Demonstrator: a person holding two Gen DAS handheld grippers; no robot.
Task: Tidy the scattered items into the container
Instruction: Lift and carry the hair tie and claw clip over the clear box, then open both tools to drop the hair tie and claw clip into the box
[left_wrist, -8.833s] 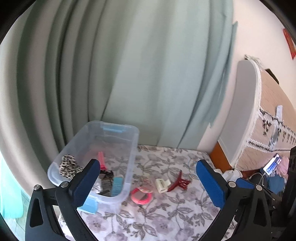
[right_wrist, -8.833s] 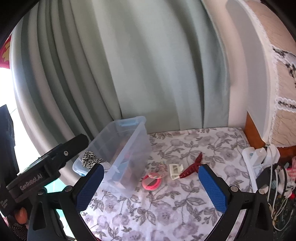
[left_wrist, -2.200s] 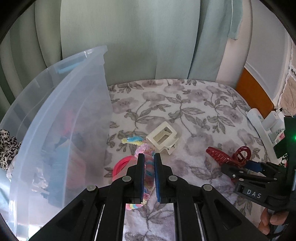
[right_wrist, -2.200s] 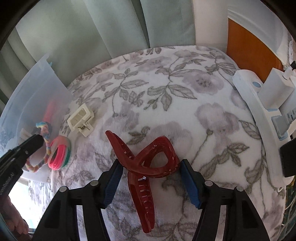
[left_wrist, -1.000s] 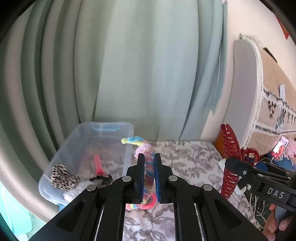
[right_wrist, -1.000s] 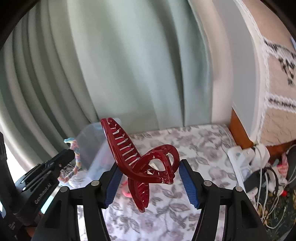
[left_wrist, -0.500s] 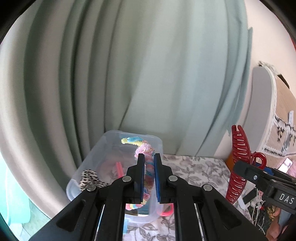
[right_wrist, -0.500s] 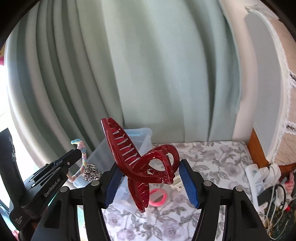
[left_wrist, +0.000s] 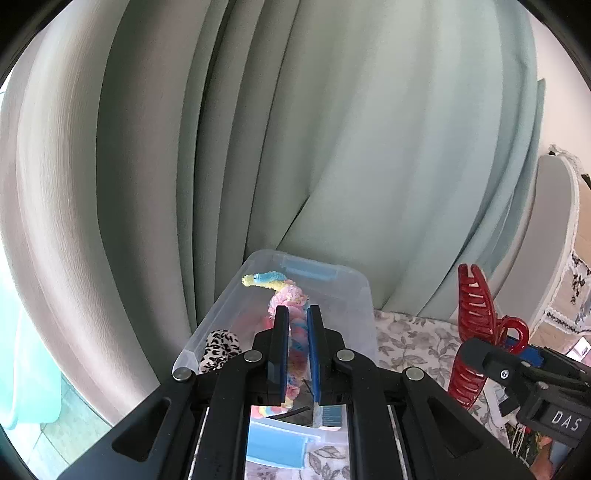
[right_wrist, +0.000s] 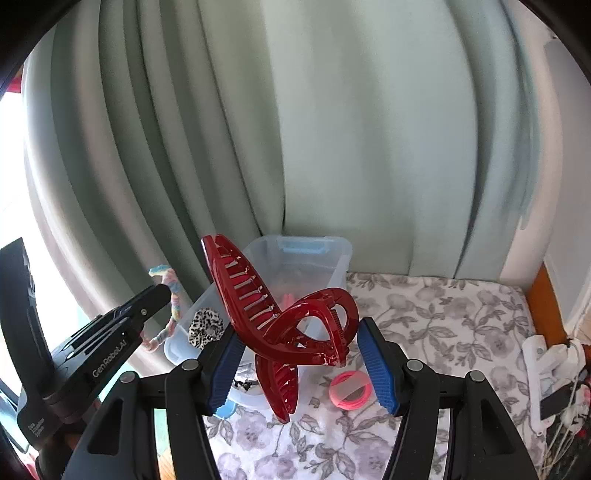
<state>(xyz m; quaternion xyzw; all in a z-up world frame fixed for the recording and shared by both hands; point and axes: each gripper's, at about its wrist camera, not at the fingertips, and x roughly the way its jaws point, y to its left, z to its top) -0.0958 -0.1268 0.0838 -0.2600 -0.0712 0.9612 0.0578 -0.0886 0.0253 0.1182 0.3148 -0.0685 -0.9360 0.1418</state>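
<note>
left gripper (left_wrist: 297, 343): fingers clamped on scrunchie (left_wrist: 291, 306), now carried above bin (left_wrist: 360, 280)
right gripper (right_wrist: 301, 360): fingers clamped on claw clip (right_wrist: 291, 325), lifted, nearing bin
next: release both

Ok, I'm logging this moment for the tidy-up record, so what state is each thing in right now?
left gripper: shut on the rainbow hair tie, held in the air.
rainbow hair tie: clamped, its ends dangling free.
right gripper: shut on the red claw clip.
red claw clip: lifted, gripped by its handle loops.
clear bin: open, no lid on, several items inside.
leopard scrunchie: resting in the bin.
pink hair ties: still on the floral cloth.
</note>
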